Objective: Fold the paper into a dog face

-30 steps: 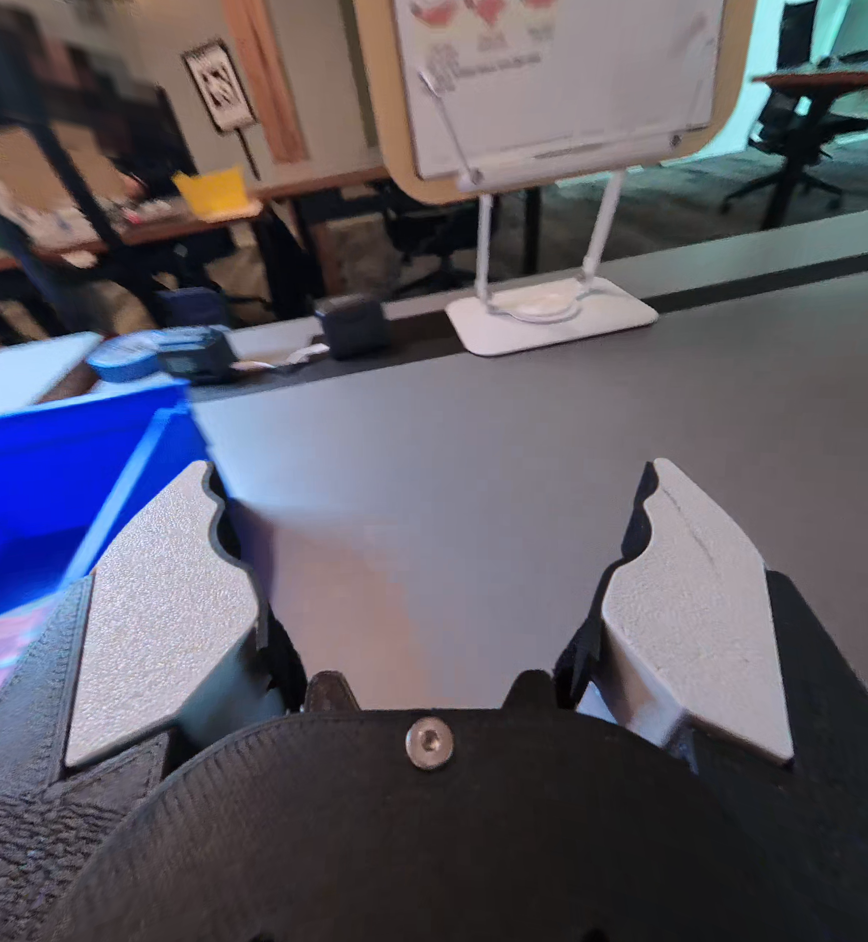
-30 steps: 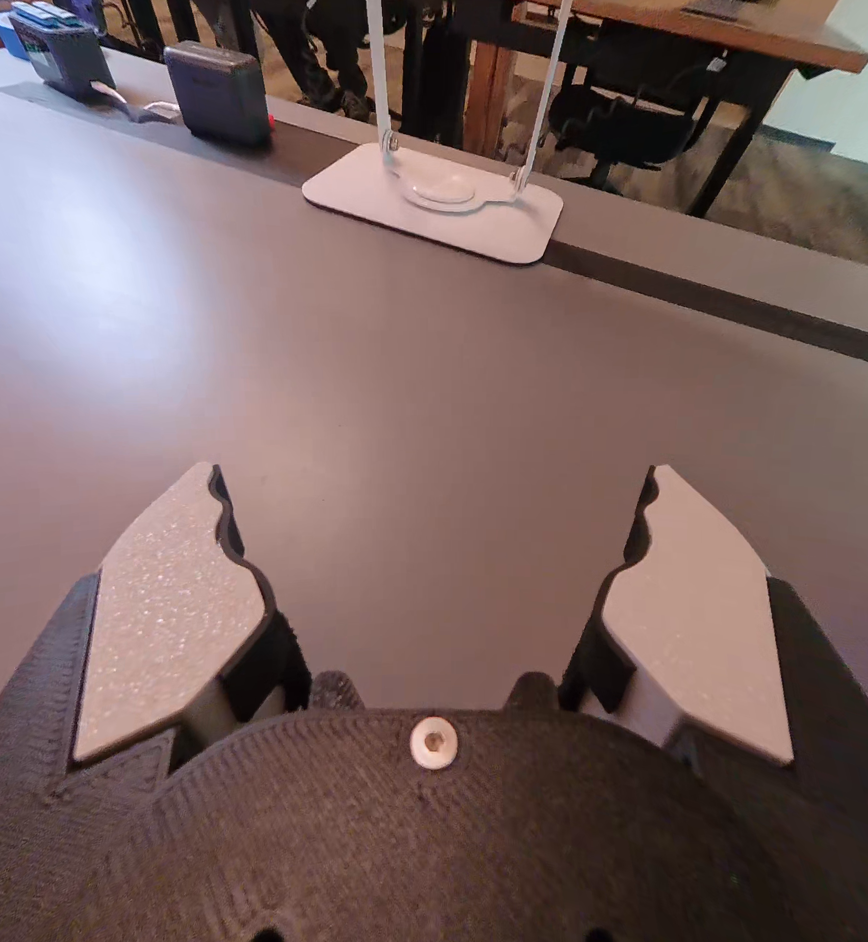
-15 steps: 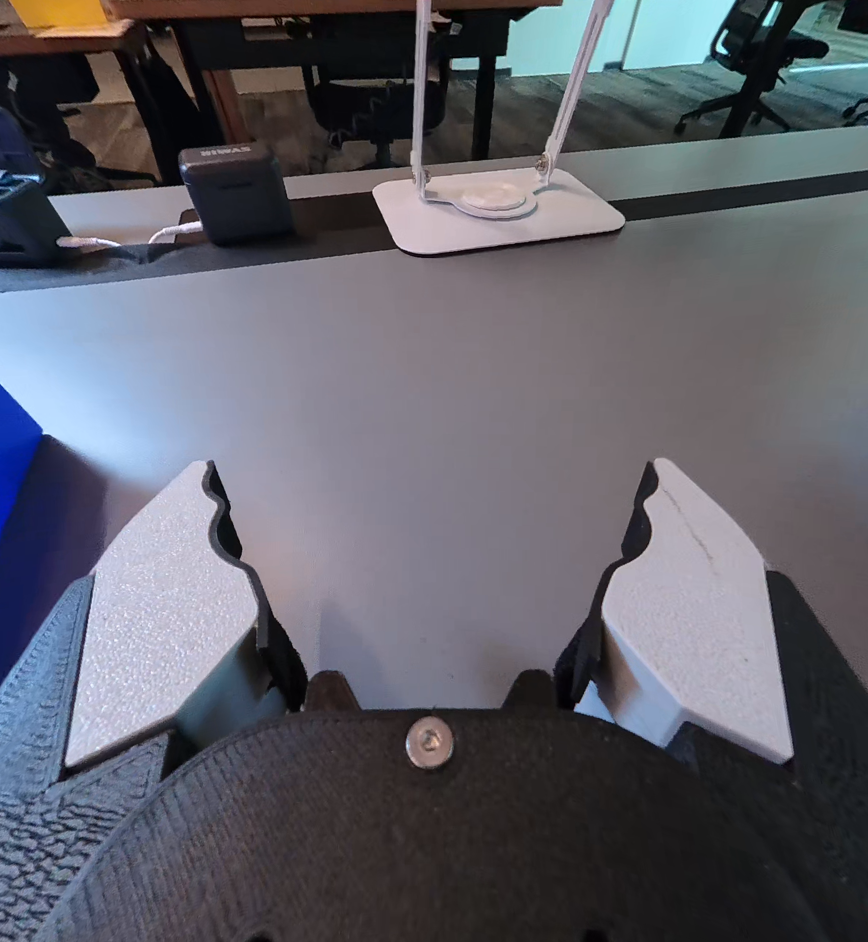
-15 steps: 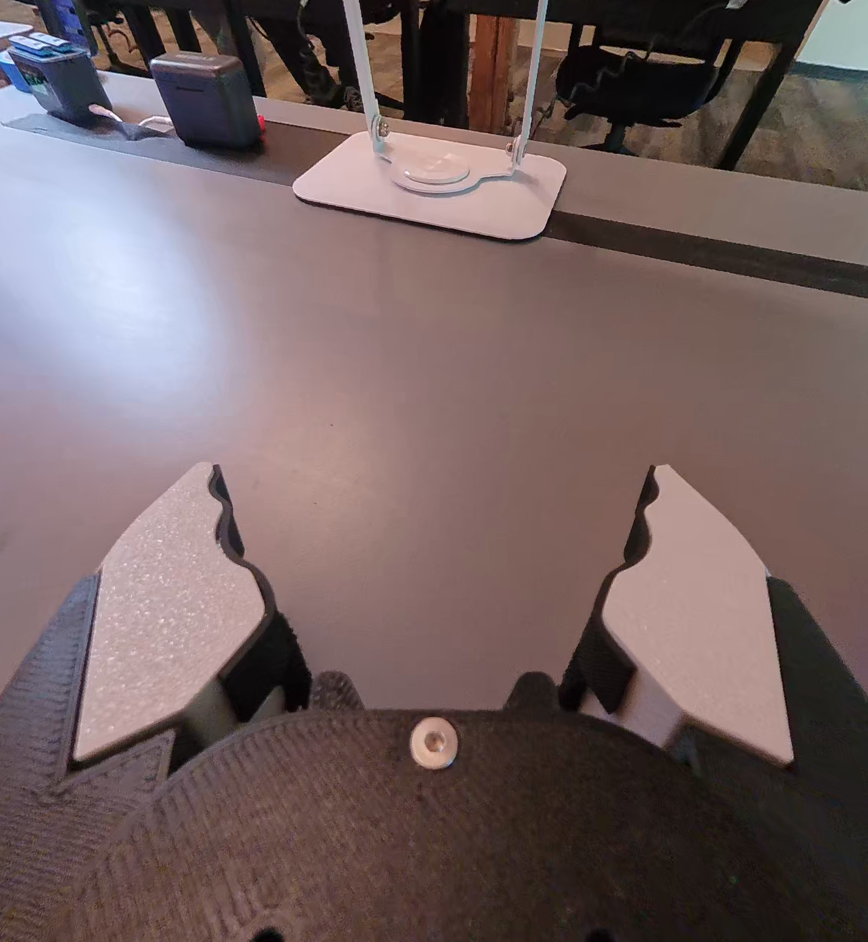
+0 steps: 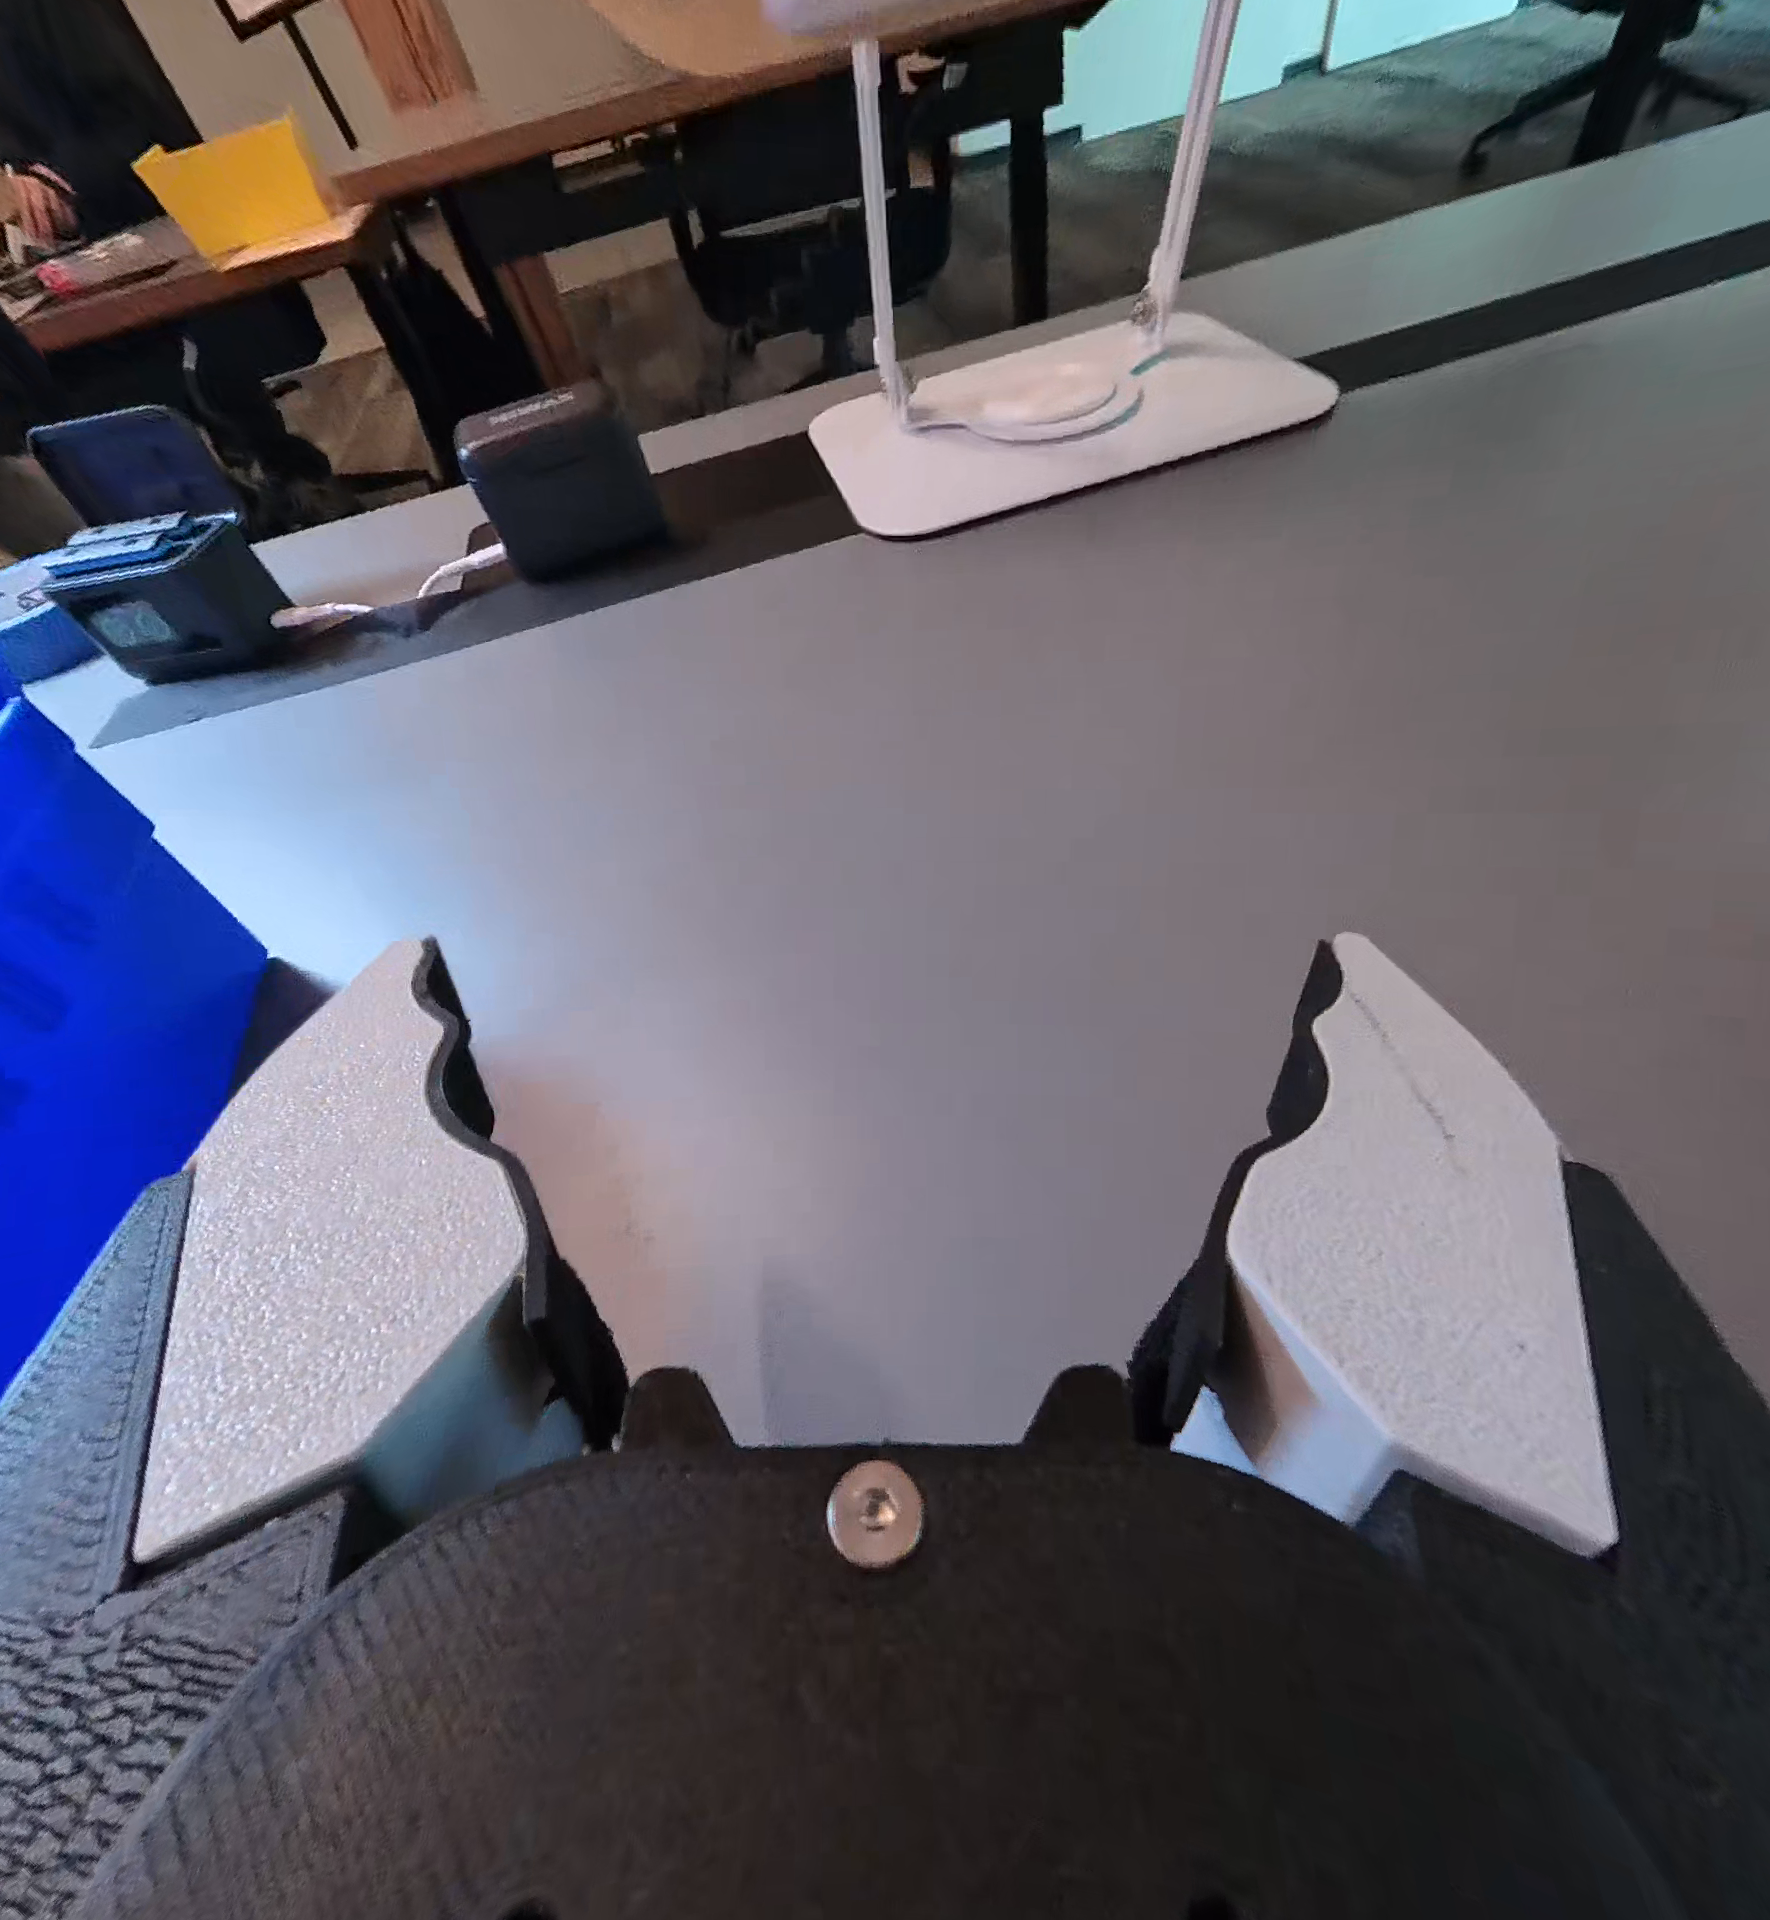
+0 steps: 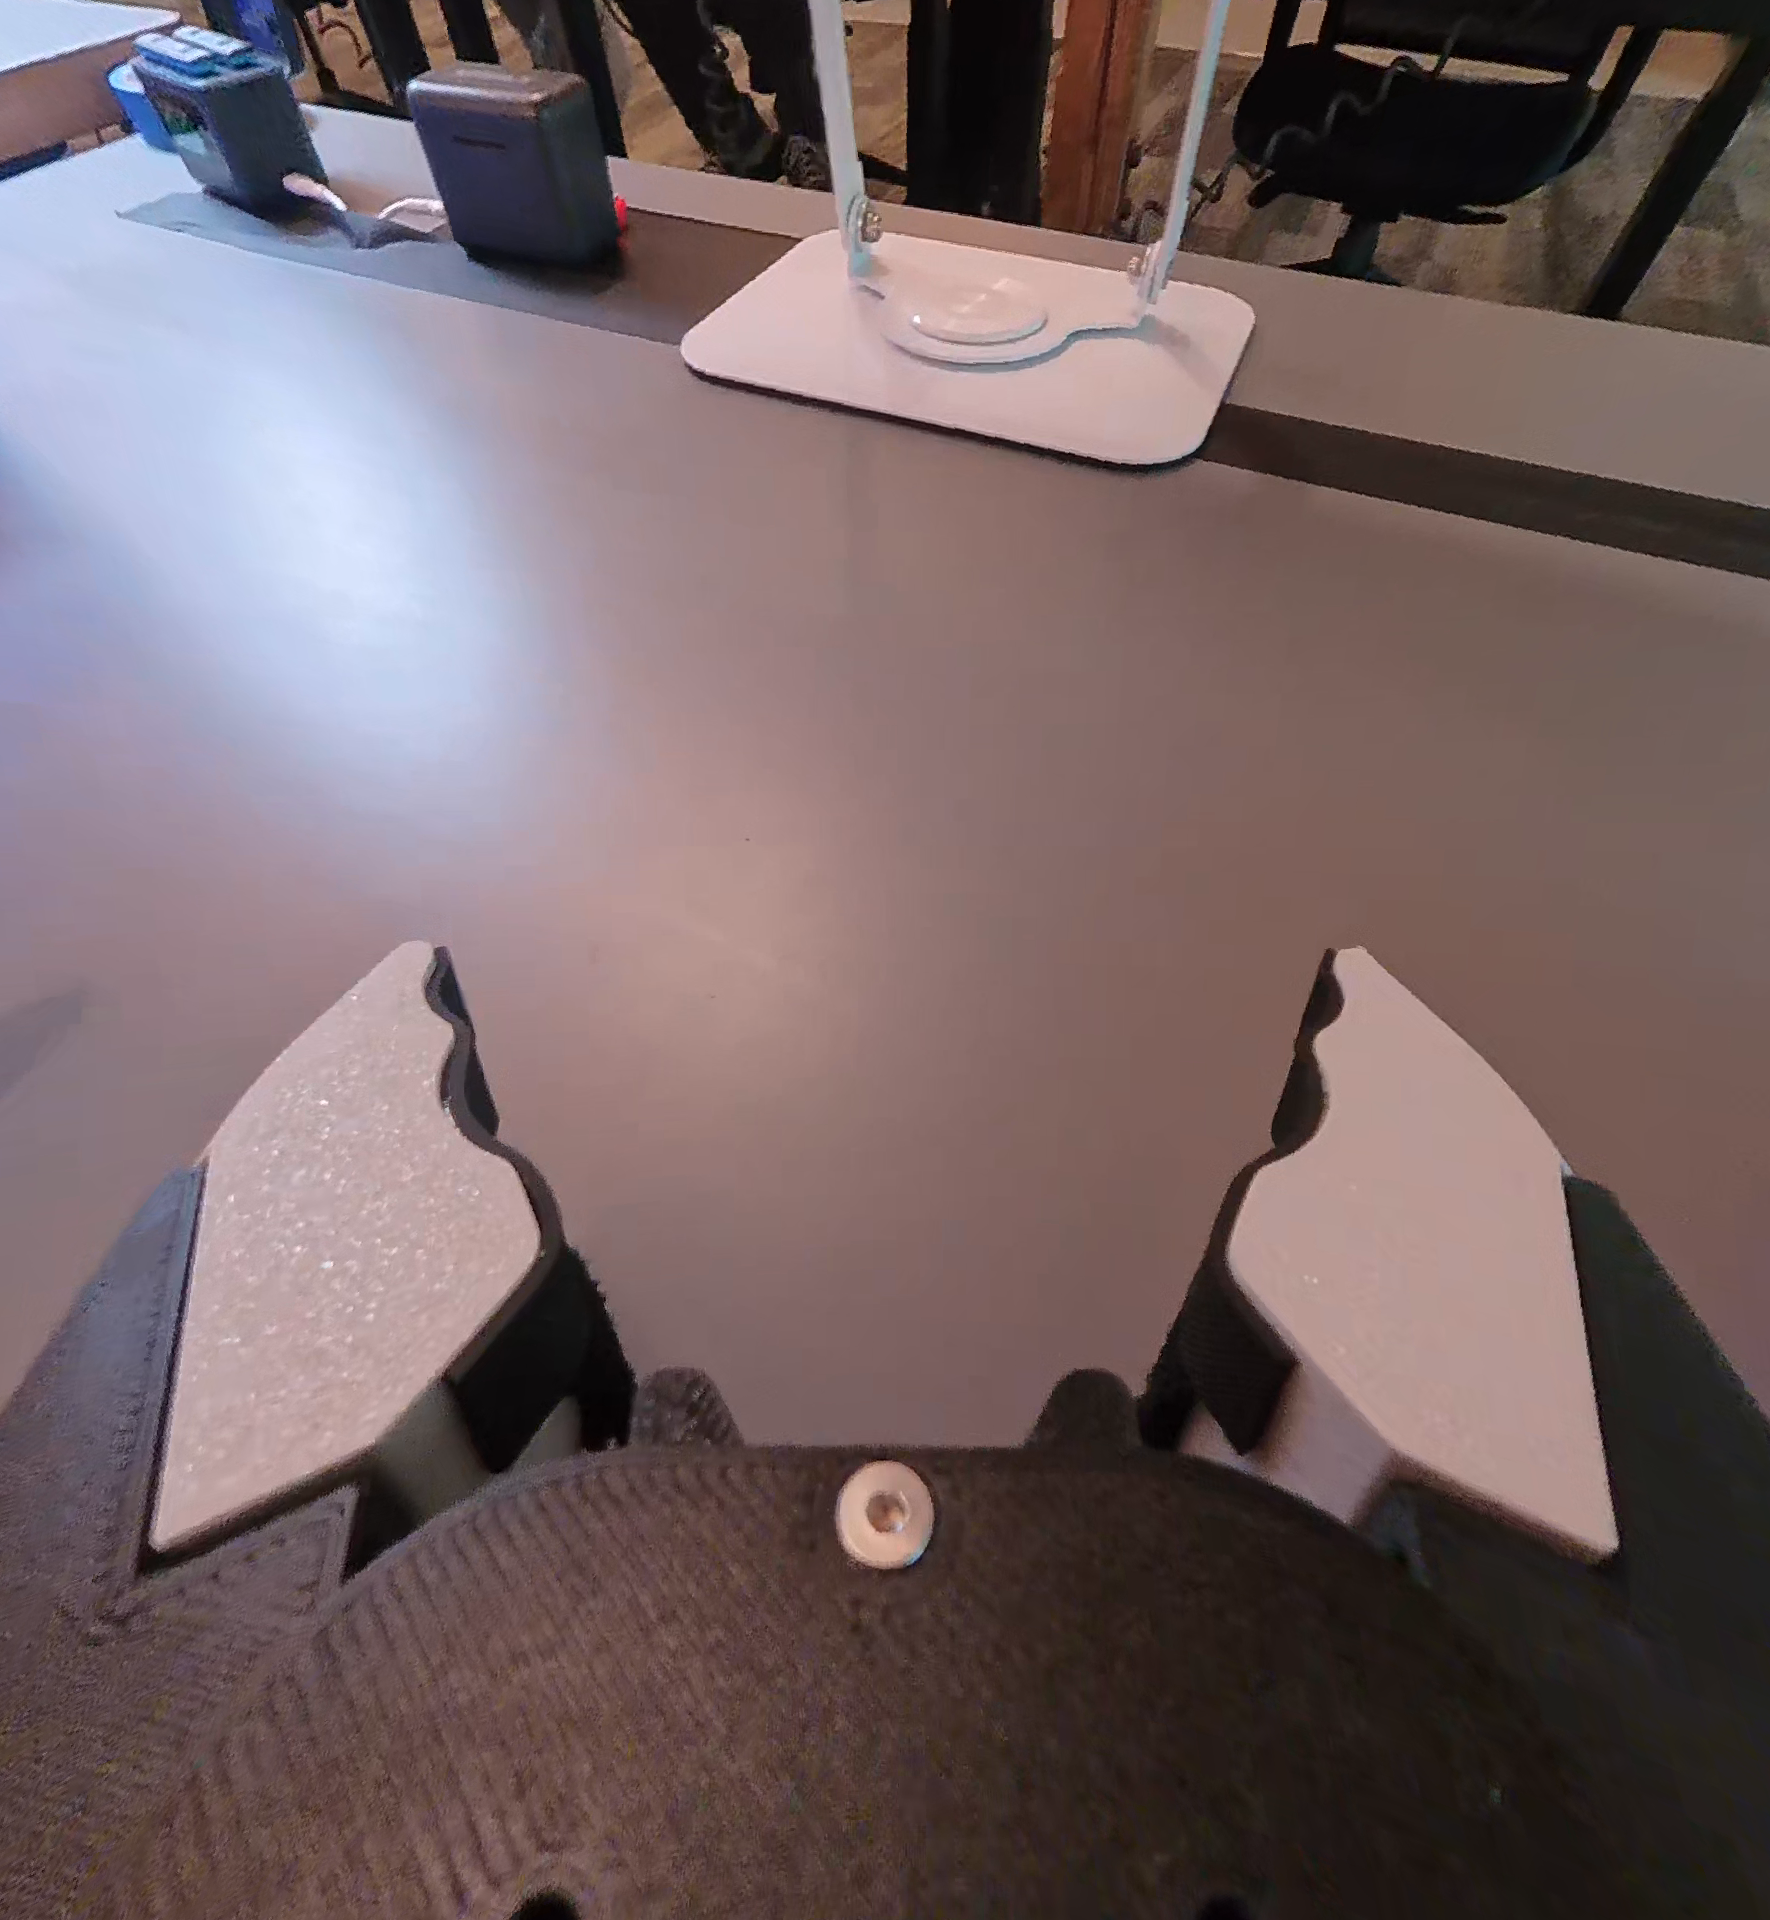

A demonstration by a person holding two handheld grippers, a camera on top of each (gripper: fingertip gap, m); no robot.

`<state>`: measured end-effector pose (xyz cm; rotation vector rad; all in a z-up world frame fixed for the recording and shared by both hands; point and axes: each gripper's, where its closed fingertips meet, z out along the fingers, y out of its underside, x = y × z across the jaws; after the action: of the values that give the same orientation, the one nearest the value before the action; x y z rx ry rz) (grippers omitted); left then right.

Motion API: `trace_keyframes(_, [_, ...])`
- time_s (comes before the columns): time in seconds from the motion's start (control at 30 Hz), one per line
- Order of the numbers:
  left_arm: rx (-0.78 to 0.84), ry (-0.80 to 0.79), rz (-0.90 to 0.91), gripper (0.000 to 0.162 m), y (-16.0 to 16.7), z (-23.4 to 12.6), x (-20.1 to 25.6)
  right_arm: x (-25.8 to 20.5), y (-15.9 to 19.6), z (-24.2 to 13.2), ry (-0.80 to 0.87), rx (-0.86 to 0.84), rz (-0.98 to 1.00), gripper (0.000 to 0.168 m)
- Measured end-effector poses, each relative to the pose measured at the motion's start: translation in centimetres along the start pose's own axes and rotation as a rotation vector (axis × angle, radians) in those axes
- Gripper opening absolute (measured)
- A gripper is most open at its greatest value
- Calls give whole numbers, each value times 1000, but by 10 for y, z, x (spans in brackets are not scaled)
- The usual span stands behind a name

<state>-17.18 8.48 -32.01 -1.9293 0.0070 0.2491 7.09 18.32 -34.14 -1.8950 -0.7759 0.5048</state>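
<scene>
Paper not visible in either wrist view; both grippers empty over grey table (image 5: pixel 964 779).
Left gripper (image 5: pixel 876 997) fingers spread apart, holding nothing, blue bin (image 5: pixel 39 987) just left of it. Right gripper (image 6: pixel 881 1003) fingers also apart, empty. White stand base (image 6: pixel 974 353) at table's far edge, dark box (image 6: pixel 517 166) and small charger-like device (image 6: pixel 226 125) left of that base.

Paper outside both wrist views
</scene>
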Motion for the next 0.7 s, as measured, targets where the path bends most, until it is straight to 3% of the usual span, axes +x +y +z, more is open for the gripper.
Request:
trace_keyframes(0.37, [-30,34,-6,145,5,0,5,-4,4,3,-25,-29,-9,145])
trace_keyframes(0.53, [94,210,40,143,-29,-41,28,-3,3,2,-23,-19,-2,146])
trace_keyframes(0.6, [168,333,67,131,-49,-82,31,-3,3,2,-22,-18,5,146])
trace_keyframes(0.7, [328,345,65,84,-79,-145,-22,-3,3,3,-28,-24,3,146])
